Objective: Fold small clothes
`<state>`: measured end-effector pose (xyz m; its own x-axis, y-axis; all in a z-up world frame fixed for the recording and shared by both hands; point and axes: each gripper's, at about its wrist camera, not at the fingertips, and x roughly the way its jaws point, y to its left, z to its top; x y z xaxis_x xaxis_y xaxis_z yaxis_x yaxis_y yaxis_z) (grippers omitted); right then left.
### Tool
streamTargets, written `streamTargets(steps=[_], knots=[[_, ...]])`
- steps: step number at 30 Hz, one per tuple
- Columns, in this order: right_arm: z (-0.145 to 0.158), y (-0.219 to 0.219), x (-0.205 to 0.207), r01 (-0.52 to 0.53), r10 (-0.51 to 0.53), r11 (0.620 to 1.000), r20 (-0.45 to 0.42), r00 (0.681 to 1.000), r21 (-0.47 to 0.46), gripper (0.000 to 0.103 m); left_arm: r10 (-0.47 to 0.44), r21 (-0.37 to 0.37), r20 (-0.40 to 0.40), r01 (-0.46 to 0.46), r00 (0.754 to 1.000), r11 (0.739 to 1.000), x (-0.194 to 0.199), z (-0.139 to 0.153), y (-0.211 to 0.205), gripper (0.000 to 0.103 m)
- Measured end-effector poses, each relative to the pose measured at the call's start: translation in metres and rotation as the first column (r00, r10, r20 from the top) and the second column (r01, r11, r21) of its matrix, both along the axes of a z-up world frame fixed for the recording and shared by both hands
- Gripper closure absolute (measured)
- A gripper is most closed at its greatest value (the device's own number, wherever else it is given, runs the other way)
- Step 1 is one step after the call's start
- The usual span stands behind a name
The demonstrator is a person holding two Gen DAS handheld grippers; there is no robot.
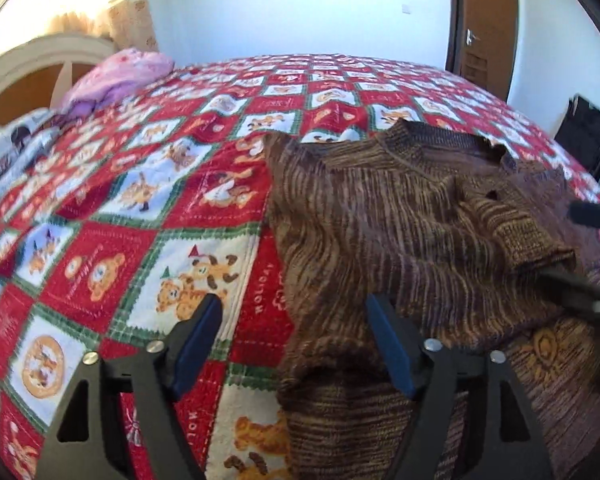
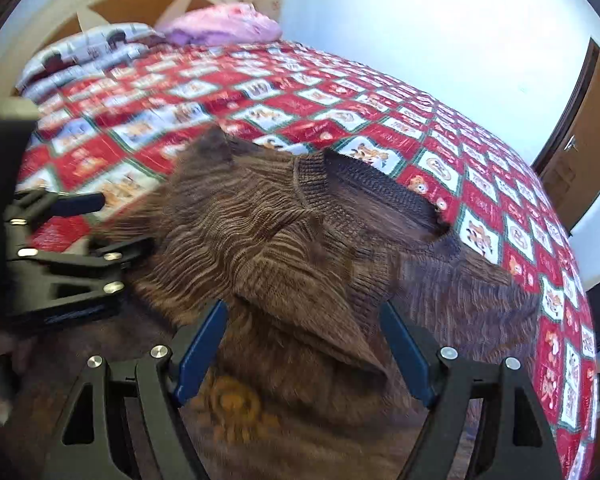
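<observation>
A small brown striped knit sweater lies on the red Christmas-pattern bedspread, collar toward the far side. One sleeve is folded in over the body. My left gripper is open, low over the sweater's left edge. My right gripper is open, with the folded sleeve cuff lying between its fingers; I cannot tell if they touch it. The left gripper also shows in the right wrist view, and the sweater fills that view's middle.
Pink bedding and a printed pillow lie at the headboard. A white wall and a brown door stand beyond the bed. A dark chair is at the right.
</observation>
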<state>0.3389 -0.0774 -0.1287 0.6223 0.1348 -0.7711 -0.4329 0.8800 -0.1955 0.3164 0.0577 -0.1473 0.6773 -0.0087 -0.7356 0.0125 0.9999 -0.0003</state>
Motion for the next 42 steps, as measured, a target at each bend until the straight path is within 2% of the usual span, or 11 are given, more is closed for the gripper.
streamTargets(steps=[1, 7, 15, 17, 18, 19, 24, 30, 36, 41, 42], knots=[[-0.008, 0.003, 0.006, -0.007, 0.008, 1.0, -0.042, 0.999, 0.008, 0.049, 0.003, -0.028, -0.004, -0.004, 1.0, 1.0, 0.0, -0.001, 0.004, 0.023], [0.003, -0.027, 0.03, 0.125, -0.125, 0.992, 0.017, 0.992, -0.018, 0.085, 0.005, -0.049, -0.001, -0.005, 1.0, 0.999, -0.001, -0.003, 0.005, 0.023], [0.012, -0.109, 0.067, 0.322, -0.31, 0.932, -0.093, 0.946, 0.166, 0.087, 0.018, -0.045, 0.005, -0.017, 1.0, 0.999, -0.003, -0.002, 0.004, 0.018], [0.011, -0.117, 0.061, 0.326, -0.305, 0.918, -0.121, 0.945, 0.227, 0.057, 0.017, -0.049, 0.007, -0.017, 1.0, 0.999, -0.003, -0.002, 0.006, 0.018], [0.01, -0.117, 0.058, 0.307, -0.277, 0.914, -0.144, 0.95, 0.265, 0.028, 0.018, -0.05, 0.007, -0.017, 1.0, 0.999, -0.003, -0.002, 0.006, 0.018], [0.008, -0.114, 0.054, 0.291, -0.256, 0.911, -0.153, 0.954, 0.291, 0.024, 0.02, -0.048, 0.007, -0.02, 1.0, 0.999, -0.003, -0.002, 0.006, 0.017], [-0.001, -0.091, 0.049, 0.212, -0.183, 0.934, -0.125, 0.975, 0.287, 0.025, 0.028, -0.024, 0.012, -0.028, 1.0, 0.999, -0.003, -0.002, 0.005, 0.015], [-0.015, -0.081, 0.058, 0.207, -0.162, 0.929, -0.164, 0.973, 0.308, 0.094, 0.042, -0.026, 0.01, -0.042, 0.999, 0.999, -0.003, -0.002, 0.006, 0.009], [0.02, -0.09, 0.046, 0.204, -0.205, 0.927, -0.033, 0.978, 0.314, 0.095, 0.051, -0.017, 0.007, -0.05, 0.999, 0.999, -0.003, -0.002, 0.007, 0.005], [-0.015, -0.099, 0.064, 0.267, -0.236, 0.931, -0.146, 0.961, 0.248, 0.093, 0.056, -0.011, 0.006, -0.056, 0.998, 0.998, -0.004, -0.003, 0.007, 0.003], [-0.019, -0.101, 0.065, 0.265, -0.23, 0.931, -0.158, 0.96, 0.25, 0.082, 0.057, -0.012, 0.006, -0.057, 0.998, 0.998, -0.004, -0.003, 0.007, 0.002]])
